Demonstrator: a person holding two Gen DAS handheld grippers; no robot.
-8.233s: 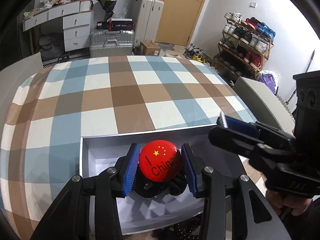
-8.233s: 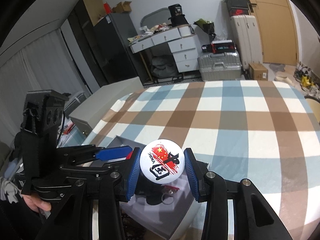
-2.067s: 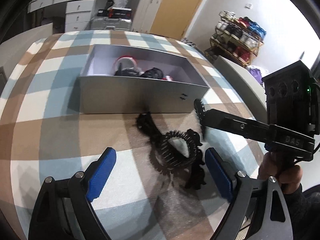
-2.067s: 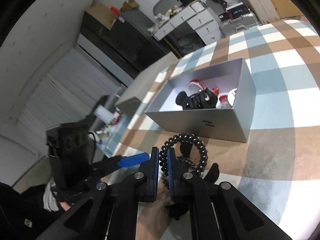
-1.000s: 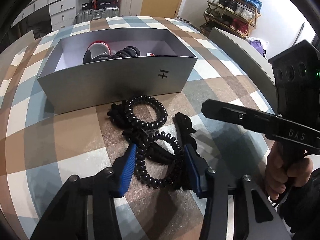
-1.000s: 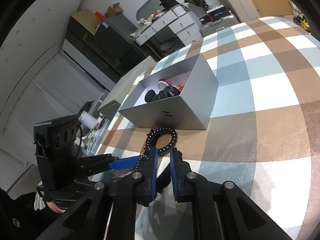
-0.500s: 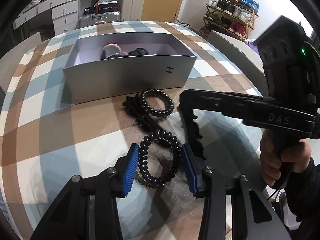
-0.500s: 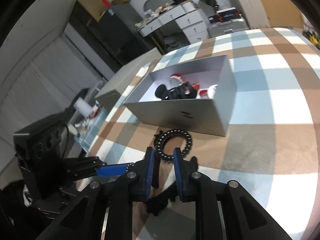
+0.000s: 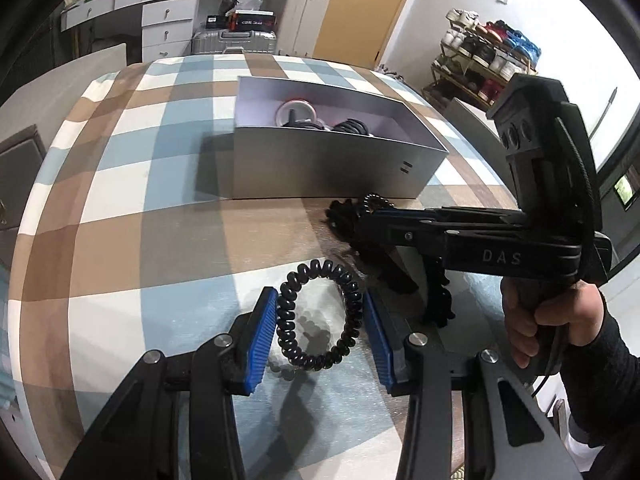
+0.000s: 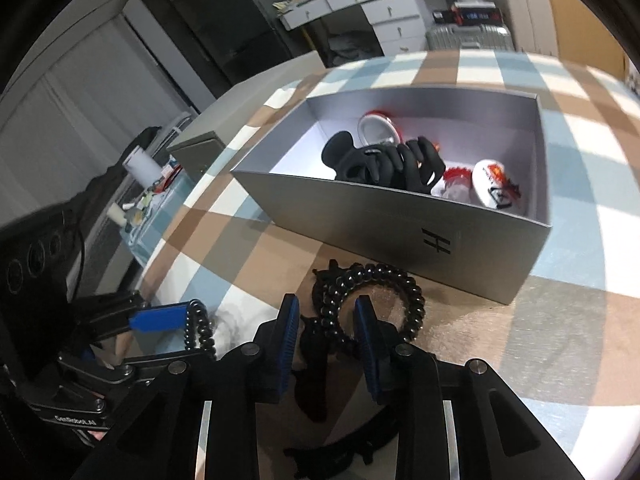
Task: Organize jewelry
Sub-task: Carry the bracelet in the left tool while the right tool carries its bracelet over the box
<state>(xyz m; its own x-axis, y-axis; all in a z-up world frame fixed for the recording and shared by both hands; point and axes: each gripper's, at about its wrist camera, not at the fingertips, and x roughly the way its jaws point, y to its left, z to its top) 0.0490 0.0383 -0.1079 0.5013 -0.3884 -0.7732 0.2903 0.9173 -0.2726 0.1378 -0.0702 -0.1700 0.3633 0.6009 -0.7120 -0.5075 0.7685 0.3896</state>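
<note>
My left gripper (image 9: 320,338) is shut on a black coil hair tie (image 9: 318,316), which hangs between the blue pads a little above the checked cloth. My right gripper (image 10: 326,338) reaches in from the right, low over a pile of black pieces in front of the grey box (image 10: 400,224). Its jaws are opening. One side of a second coil hair tie (image 10: 376,284) lies between the pads, and they do not press on it. Inside the box are a black claw clip (image 10: 384,160) and red and white badges (image 10: 494,188).
Black claw clips (image 10: 316,364) lie on the cloth under and behind my right gripper. The checked table (image 9: 120,200) drops off at its left edge. A grey lid-like box (image 10: 196,152) and small clutter stand beyond that edge. A hand (image 9: 548,320) holds the right gripper's grip.
My left gripper has drawn the coil hair tie away from the pile, off the cloth. My right gripper's jaws have widened, and it has moved closer to the second coil tie by the box.
</note>
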